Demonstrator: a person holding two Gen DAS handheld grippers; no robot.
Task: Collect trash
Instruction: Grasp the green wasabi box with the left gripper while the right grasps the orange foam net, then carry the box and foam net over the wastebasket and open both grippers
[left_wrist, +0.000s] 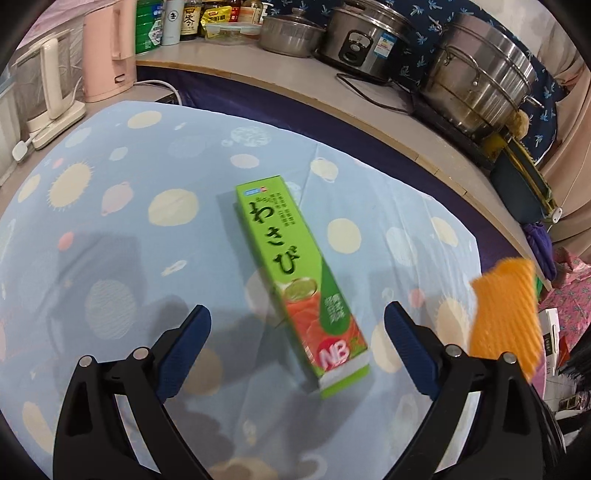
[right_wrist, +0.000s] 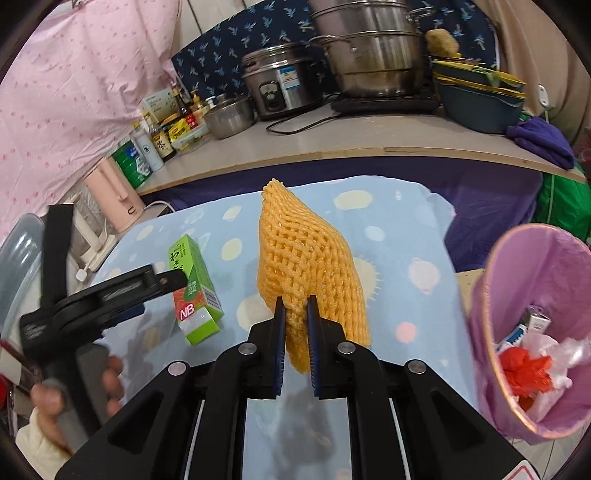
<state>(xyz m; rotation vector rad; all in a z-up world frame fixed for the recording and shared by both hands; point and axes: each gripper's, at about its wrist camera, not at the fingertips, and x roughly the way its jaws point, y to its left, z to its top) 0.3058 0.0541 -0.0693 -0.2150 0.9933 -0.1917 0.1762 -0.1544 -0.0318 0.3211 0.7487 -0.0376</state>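
The right gripper (right_wrist: 296, 302) is closed on the orange foam net (right_wrist: 306, 258), with both blue pads pinching the lower end of the net and the rest of it standing up and away ahead of the fingertips, clear of the tablecloth (right_wrist: 406, 236). In the left wrist view the same net appears blurred at the right edge of the frame, beyond the right-hand finger of the left gripper (left_wrist: 297, 317). The left gripper stands wide open, its two blue pads well apart and touching nothing. The green wasabi box (left_wrist: 295, 273) lies flat on the tablecloth directly ahead of the left gripper, its near end with the white flap between the two open fingers and its far end angled away to the left. In the right wrist view the box lies to the left of the right gripper, with the left gripper's black body in front of its upper part and a hand (right_wrist: 74, 398) wrapped around that gripper's handle at lower left. The pink trash bin (right_wrist: 535, 288) stands to the right of the right gripper, just beside the table edge, its mouth tilted toward the camera; red and white crumpled waste (right_wrist: 528, 373) lies inside it. Beyond both grippers, a counter (right_wrist: 332, 144) carries steel pots, a rice cooker and bottles.
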